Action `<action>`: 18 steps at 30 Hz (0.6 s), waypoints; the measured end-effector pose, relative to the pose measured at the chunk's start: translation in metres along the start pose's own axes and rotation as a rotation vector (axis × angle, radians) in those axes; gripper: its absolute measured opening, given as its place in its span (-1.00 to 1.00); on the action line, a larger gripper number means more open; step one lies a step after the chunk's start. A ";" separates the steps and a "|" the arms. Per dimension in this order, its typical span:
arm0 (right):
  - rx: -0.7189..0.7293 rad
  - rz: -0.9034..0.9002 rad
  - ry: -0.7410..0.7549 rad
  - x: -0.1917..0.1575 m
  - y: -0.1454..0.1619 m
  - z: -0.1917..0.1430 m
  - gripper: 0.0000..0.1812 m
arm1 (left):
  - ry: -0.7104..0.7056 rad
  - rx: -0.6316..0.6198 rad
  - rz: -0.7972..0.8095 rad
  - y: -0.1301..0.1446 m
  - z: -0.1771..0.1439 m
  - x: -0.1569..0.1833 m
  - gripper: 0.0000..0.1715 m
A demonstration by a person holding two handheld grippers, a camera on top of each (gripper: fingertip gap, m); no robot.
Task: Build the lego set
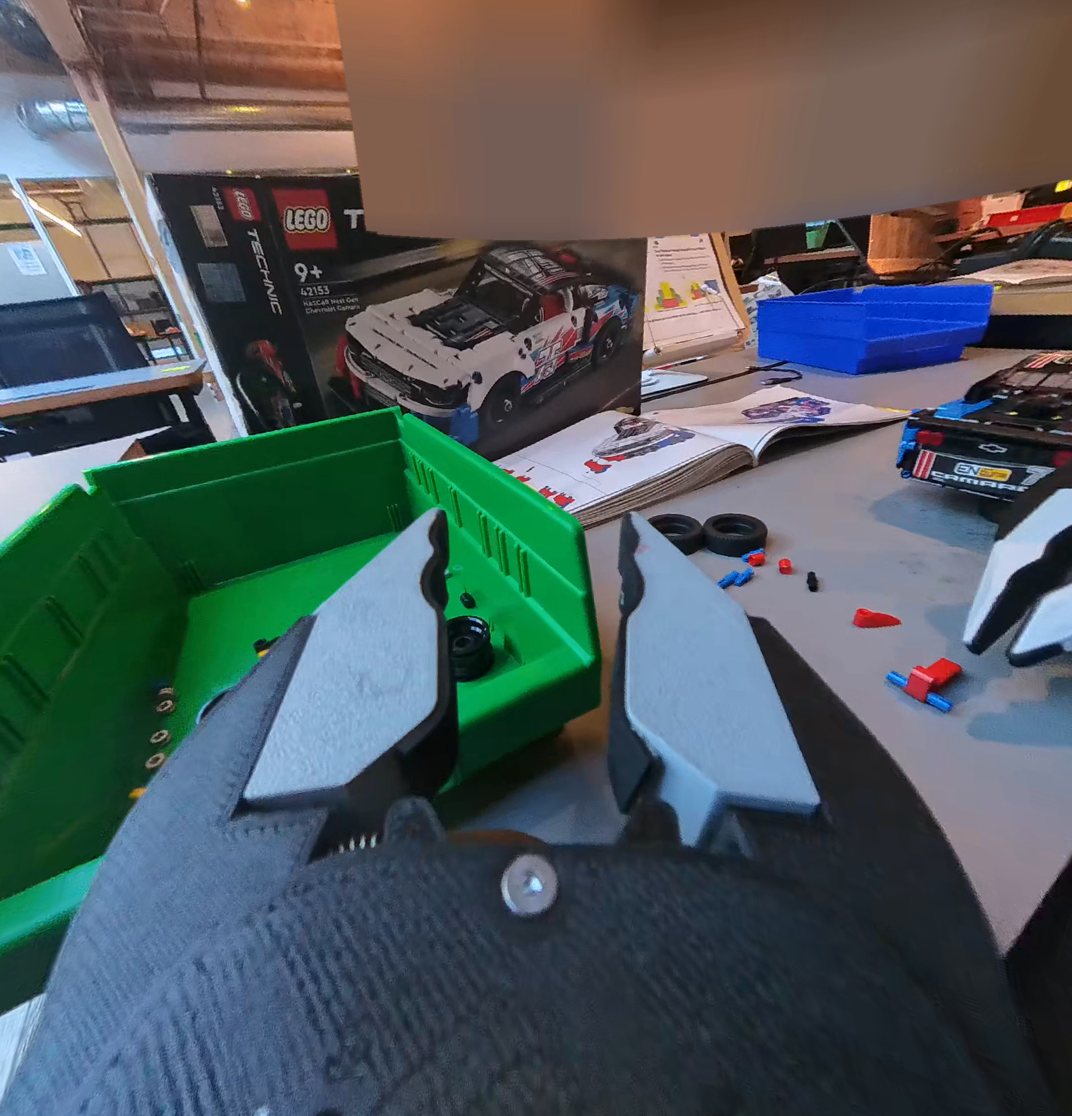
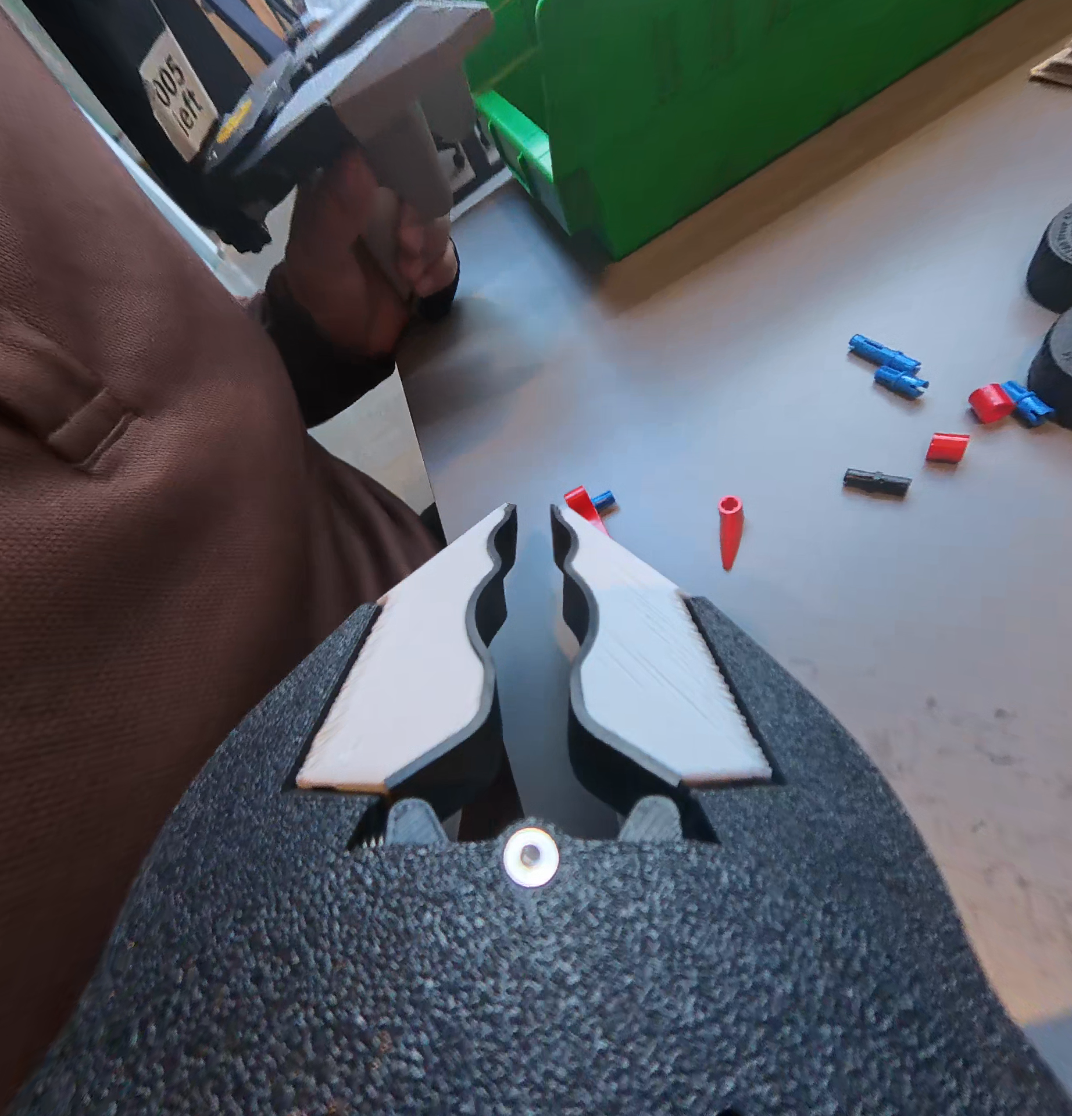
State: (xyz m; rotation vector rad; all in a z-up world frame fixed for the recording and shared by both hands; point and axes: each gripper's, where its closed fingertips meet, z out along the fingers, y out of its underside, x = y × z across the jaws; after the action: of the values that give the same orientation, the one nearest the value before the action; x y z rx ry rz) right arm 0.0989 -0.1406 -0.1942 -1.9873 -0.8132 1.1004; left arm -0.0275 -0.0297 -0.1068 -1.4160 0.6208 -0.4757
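Note:
My left gripper (image 1: 533, 555) is open and empty, held above the right wall of a green bin (image 1: 280, 513). A black wheel rim (image 1: 470, 646) lies in the bin's near right corner. My right gripper (image 2: 533, 519) is slightly open and empty, low over the grey table; it also shows in the left wrist view (image 1: 1005, 646). A red piece with blue pins (image 2: 585, 504) lies just past its right fingertip, and also shows in the left wrist view (image 1: 926, 679). A red tapered piece (image 2: 730, 531), a black pin (image 2: 876, 482) and blue pins (image 2: 887, 362) lie scattered nearby.
Two black tyres (image 1: 709, 531) lie near an open instruction booklet (image 1: 703, 447). The partly built car (image 1: 1005, 435) stands at far right. The set's box (image 1: 431, 314) and a blue bin (image 1: 872, 326) stand behind. A hand (image 2: 370, 259) and brown clothing (image 2: 129, 483) are at the left. One gripper's finger ends stand about 20 cm off the other's. To reach the red tapered piece (image 2: 730, 531) in a straight line is about 5 cm for my right fingers, about 20 cm for my left. My left wrist view (image 1: 879, 615) looks at it from another angle. The black pin (image 2: 876, 482) sits 9 cm or so from the ends of my right fingers. The left camera catches it too, in the left wrist view (image 1: 811, 581).

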 end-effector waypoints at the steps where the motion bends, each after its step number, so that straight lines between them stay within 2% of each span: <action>1: 0.007 -0.002 -0.004 -0.001 -0.001 -0.001 -0.92 | 0.002 0.001 0.001 0.000 0.000 0.000 -0.39; 5: 0.018 -0.029 -0.002 -0.003 -0.002 -0.001 -0.96 | -0.003 0.023 0.030 -0.003 -0.002 0.003 -0.44; 9: 0.014 -0.038 0.032 0.000 -0.001 -0.002 -0.77 | -0.002 0.064 0.068 -0.008 -0.007 0.008 -0.43; 18: 0.003 -0.058 0.170 0.014 0.001 -0.003 -0.78 | 0.049 0.103 0.147 -0.013 -0.015 0.026 -0.49</action>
State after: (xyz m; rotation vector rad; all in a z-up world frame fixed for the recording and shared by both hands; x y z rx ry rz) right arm 0.1079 -0.1308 -0.2000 -2.0109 -0.7738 0.8855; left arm -0.0167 -0.0598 -0.0975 -1.2547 0.7242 -0.4207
